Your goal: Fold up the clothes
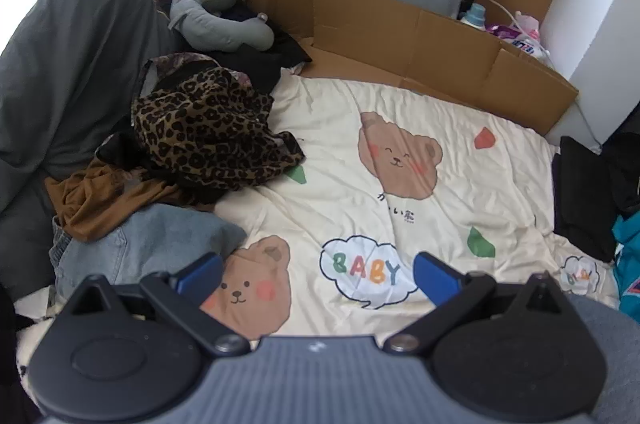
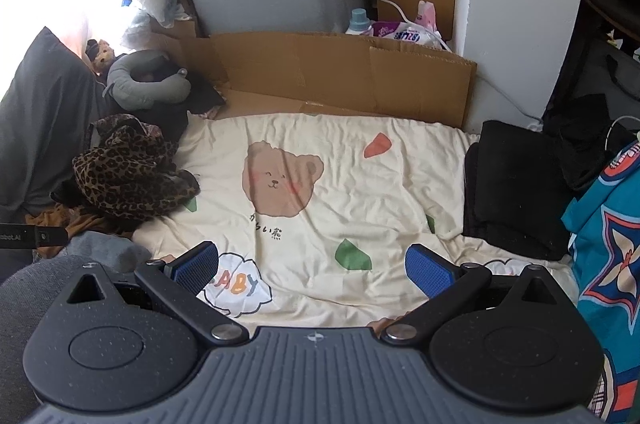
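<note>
Left wrist view: the left tool (image 1: 316,274) hangs released, jaws wide, nothing between them, over the bed (image 1: 440,191). One heap of clothes (image 1: 168,159) lies at nine o'clock on the bed: a leopard piece (image 1: 208,131), a brown one (image 1: 104,199) and jeans (image 1: 148,244), three I can count; darker cloth underneath is hard to make out. One black folded stack (image 1: 580,195) sits at three o'clock, partly cut off.

The right wrist view shows the right tool (image 2: 312,266) equally released and empty, the black stack whole, and a teal cloth (image 2: 604,244) at four o'clock, cut by the edge. The jeans are hidden there. One neck pillow (image 2: 148,75) lies at ten o'clock, one cardboard sheet (image 2: 340,75) at twelve.
</note>
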Tool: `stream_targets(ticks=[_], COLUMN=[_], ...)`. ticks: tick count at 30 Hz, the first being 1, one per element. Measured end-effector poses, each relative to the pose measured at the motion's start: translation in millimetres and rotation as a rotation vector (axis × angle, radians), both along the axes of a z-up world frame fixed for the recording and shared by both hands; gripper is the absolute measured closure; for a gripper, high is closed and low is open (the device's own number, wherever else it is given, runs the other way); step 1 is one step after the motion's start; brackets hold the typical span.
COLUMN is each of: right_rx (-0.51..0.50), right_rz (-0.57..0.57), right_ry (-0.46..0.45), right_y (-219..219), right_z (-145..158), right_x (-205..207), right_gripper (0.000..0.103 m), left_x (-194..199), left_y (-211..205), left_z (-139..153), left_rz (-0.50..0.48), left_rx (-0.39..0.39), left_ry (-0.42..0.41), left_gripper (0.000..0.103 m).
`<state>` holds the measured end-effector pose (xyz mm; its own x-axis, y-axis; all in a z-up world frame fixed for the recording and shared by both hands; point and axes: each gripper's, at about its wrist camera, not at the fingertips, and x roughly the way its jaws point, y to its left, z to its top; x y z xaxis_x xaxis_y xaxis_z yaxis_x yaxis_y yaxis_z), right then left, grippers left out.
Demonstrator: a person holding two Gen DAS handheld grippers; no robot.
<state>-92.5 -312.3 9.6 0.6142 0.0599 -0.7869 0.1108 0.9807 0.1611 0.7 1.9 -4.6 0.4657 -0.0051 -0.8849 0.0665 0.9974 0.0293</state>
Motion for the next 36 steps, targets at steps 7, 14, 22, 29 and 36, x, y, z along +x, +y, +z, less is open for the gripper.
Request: stream_targets(ticks=[7,14,22,29,36], right_rx=[-0.002,-0.013,-0.02,-0.017,-0.01], right_rz=[0.004,0.005,-0.007,-0.019,-0.031], right_ry=[-0.012,-0.017,-0.011,-0.026,-0.035], right_y=[0,0,-1,-2,-6], right_z=[2,4,3,4,6], right_x=[0,-1,1,-3,-6], right_gripper=[0.0,0.0,0.0,0.0,0.0], left_x=[0,2,1,1,-1], left_y=[1,6,9,13,18], left_z=[1,0,4,9,15], left_rz=[0.006,0.014,0.007,0.001,-0.029], left_rx=[-0.013,-0.023,-0.021,-0.005,0.01], left_ry=[-0.006,-0.002,-0.017,-0.024,-0.046], left_gripper=[0.0,0.0,0.0,0.0,0.0])
